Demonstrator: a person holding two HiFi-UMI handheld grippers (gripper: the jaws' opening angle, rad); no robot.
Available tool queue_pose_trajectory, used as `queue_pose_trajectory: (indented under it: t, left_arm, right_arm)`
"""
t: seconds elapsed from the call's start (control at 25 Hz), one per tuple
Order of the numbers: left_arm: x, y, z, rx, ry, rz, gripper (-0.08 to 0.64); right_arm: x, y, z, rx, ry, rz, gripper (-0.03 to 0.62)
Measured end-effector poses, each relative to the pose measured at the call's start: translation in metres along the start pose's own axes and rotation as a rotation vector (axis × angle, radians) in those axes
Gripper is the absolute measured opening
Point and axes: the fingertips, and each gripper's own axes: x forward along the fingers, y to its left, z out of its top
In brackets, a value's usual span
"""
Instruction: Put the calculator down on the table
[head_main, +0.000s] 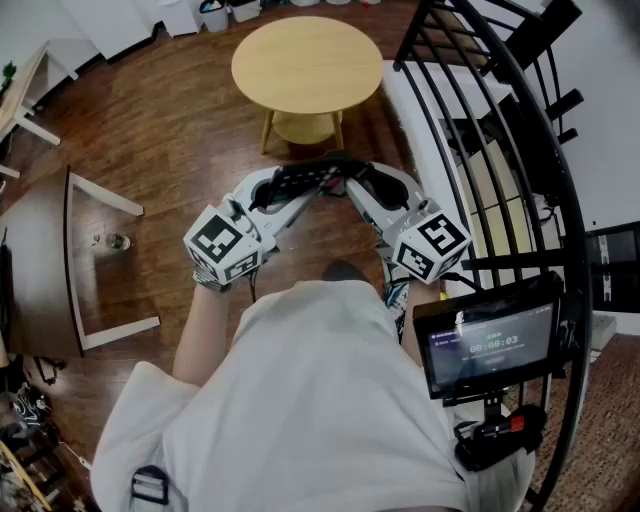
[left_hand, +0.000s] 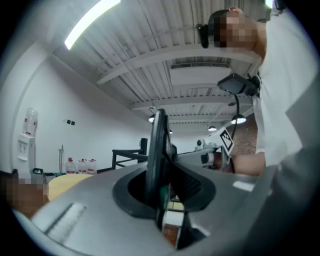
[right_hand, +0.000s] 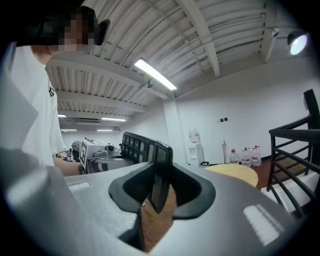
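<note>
A black calculator (head_main: 310, 178) hangs in the air between my two grippers, above the wooden floor and short of the round light-wood table (head_main: 305, 62). My left gripper (head_main: 283, 188) is shut on its left end, my right gripper (head_main: 352, 183) on its right end. In the left gripper view the calculator (left_hand: 159, 150) stands edge-on between the jaws of the left gripper (left_hand: 162, 187), with the other gripper's marker cube behind it. In the right gripper view the calculator's keys (right_hand: 142, 147) face the camera, and the right gripper (right_hand: 157, 190) pinches its near end. The table top (right_hand: 235, 172) shows at the right.
A black stair railing (head_main: 500, 120) curves along the right side. At the left stands a dark desk with a white frame (head_main: 100, 260), and a small glass (head_main: 112, 241) is beside it. A lit screen (head_main: 490, 345) is mounted at the person's chest. Water jugs (right_hand: 247, 156) line the far wall.
</note>
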Motion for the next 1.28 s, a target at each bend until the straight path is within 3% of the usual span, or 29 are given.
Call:
queue_pose_trajectory:
  t: [0.28, 0.52, 0.88, 1.28]
  left_arm:
    - [0.002, -0.004, -0.006, -0.025, 0.015, 0.008, 0.095]
    - [0.018, 0.025, -0.015, -0.033, 0.041, 0.038, 0.095]
    - [0.080, 0.112, -0.005, -0.028, 0.046, 0.062, 0.095]
    - [0.173, 0.181, -0.010, -0.033, 0.061, 0.076, 0.095]
  right_arm:
    - [-0.003, -0.002, -0.005, -0.002, 0.006, 0.016, 0.097]
    - [0.020, -0.030, -0.009, -0.016, 0.016, 0.047, 0.097]
    - [0.076, -0.120, 0.015, -0.033, 0.024, 0.070, 0.097]
    - [0.102, -0.232, 0.027, -0.022, 0.037, 0.072, 0.098]
